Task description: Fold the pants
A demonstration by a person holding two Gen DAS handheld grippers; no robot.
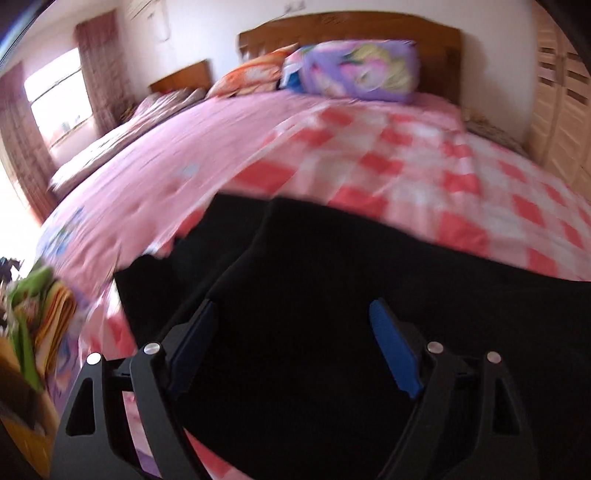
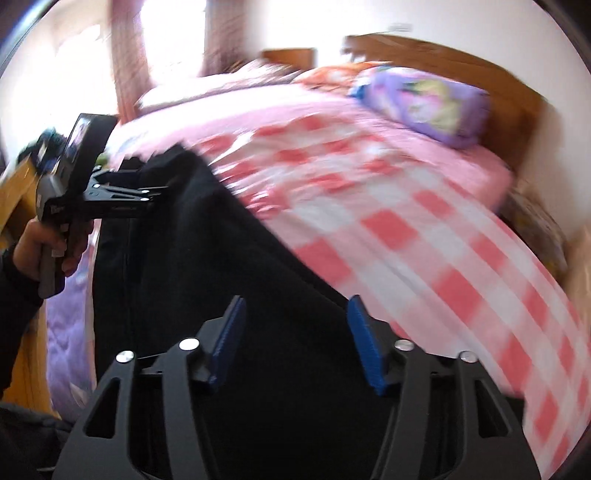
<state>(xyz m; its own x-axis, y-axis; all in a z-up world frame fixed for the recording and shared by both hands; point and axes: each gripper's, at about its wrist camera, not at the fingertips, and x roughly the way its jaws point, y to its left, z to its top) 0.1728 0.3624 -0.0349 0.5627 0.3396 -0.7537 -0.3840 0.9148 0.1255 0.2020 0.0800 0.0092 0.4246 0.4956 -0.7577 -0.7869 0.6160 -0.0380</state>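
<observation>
Black pants (image 1: 332, 266) lie spread on the pink checked bedspread (image 1: 388, 147) near the bed's foot. My left gripper (image 1: 291, 314) is open just above the pants, its blue pads (image 1: 395, 350) wide apart, nothing between them. My right gripper (image 2: 295, 306) is also open over the pants (image 2: 207, 251), near their right edge against the bedspread (image 2: 424, 229). The left gripper also shows in the right wrist view (image 2: 155, 195), held by a hand at the pants' far left end. Both views are motion-blurred.
A purple pillow (image 1: 354, 70) and an orange one (image 1: 251, 74) lie by the wooden headboard (image 1: 351, 29). A window with curtains (image 1: 55, 99) is at left. Colourful folded cloths (image 1: 40, 317) sit at the lower left. A cabinet (image 1: 561, 103) stands at right.
</observation>
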